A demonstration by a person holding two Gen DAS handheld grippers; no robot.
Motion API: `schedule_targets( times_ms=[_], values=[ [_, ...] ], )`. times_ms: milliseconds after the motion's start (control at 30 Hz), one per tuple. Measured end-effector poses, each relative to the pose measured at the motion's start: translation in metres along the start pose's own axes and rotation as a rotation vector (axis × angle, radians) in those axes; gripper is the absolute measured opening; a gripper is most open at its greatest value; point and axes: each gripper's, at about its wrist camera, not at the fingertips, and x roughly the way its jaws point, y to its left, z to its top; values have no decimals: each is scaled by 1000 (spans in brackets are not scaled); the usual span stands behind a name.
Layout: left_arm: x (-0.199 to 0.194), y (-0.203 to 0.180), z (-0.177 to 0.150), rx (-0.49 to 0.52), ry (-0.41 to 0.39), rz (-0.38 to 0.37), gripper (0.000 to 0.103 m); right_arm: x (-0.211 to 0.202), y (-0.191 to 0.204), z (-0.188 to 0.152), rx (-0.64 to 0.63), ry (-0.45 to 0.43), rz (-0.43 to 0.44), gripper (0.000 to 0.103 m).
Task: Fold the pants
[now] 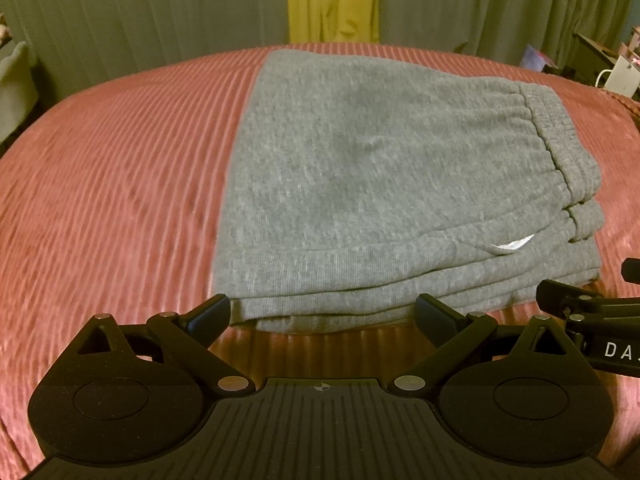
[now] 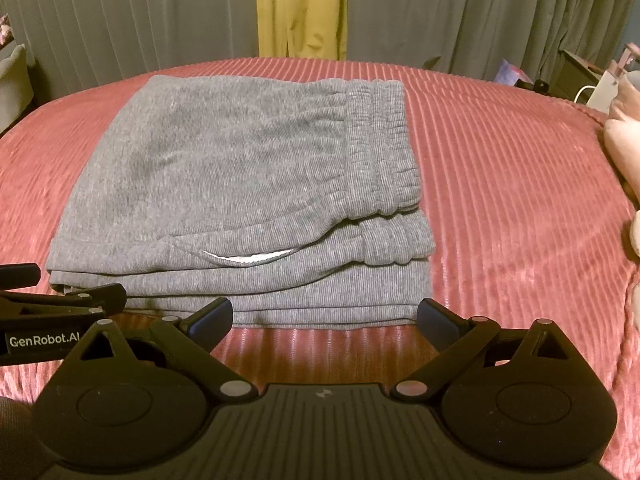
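Grey sweatpants (image 1: pixel 380 184) lie folded in a stacked rectangle on the pink ribbed bedspread (image 1: pixel 100 184), waistband to the right, a white pocket lining showing near the front. They also show in the right wrist view (image 2: pixel 240 184). My left gripper (image 1: pixel 324 314) is open and empty, just in front of the stack's near edge. My right gripper (image 2: pixel 326 316) is open and empty, also just in front of the near edge. Each gripper shows at the side of the other's view: the right one (image 1: pixel 592 304), the left one (image 2: pixel 60 304).
The bedspread (image 2: pixel 500 200) stretches around the stack. Grey curtains (image 2: pixel 440 8) with a yellow one (image 2: pixel 300 4) hang behind the bed. A pink pillow (image 2: pixel 624 136) lies at the right edge. Furniture and a white box (image 1: pixel 622 76) stand at the far right.
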Motion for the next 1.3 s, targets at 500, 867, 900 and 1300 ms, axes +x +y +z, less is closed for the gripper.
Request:
schedule_targets(
  times_ms=[500,867,900,1300],
  values=[
    [-2,-2,0,7,2,-5,101,1,-1,0,3,3,2,99],
    [-1,-4,0,0,17,-9,101,2,-1,-1,2,5,1,99],
    [0,-4,0,1,19,-7,101,2,-1,-1,2,6,0,99],
    [3,-3,0,-5,31,-9,101,5,-1,-2,2,19,5,99]
  ],
)
